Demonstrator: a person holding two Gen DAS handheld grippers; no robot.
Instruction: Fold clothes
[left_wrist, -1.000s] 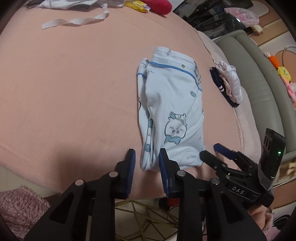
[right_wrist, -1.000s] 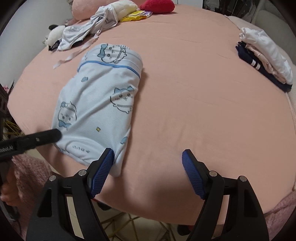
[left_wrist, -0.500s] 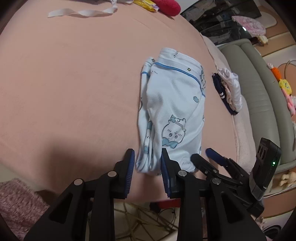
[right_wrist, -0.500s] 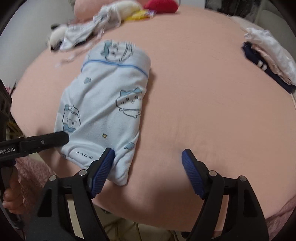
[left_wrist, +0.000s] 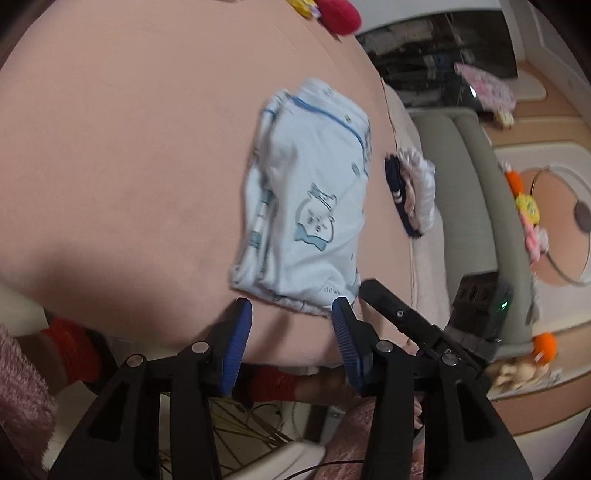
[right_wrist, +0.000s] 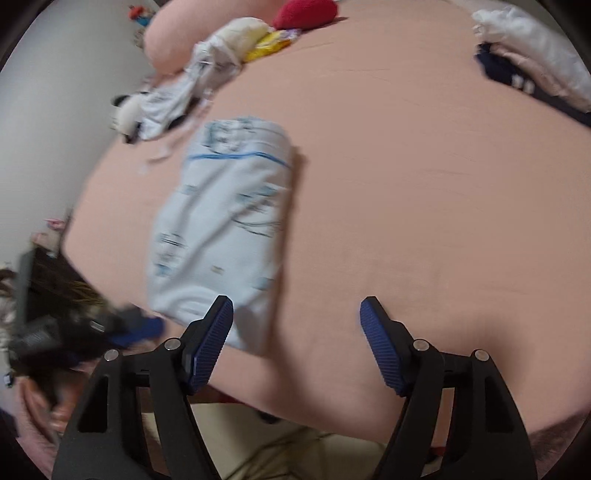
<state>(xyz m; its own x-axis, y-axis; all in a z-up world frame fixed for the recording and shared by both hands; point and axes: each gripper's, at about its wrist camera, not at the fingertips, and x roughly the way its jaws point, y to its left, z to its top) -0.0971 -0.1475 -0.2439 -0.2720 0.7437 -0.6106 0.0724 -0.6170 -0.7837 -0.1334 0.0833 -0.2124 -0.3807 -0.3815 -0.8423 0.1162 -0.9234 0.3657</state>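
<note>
Pale-blue folded garment (left_wrist: 310, 206) lies just ahead of our left gripper (left_wrist: 291, 314), its jaws opening and empty; our right gripper (right_wrist: 295, 314) closing, empty, beside its corner; we should pinch both near corners evenly.

Salmon-pink bedsheet (left_wrist: 129, 155) fills most of both views. Red plush cushion (left_wrist: 338, 14) and yellow snack packet (right_wrist: 267, 46) lie at the top edge. Grey-green padded sofa (left_wrist: 476, 206) runs down the right of the left wrist view, with orange and yellow soft toys (left_wrist: 524, 201) beside it. Pale grey wall (right_wrist: 55, 110) occupies the upper left of the right wrist view.
</note>
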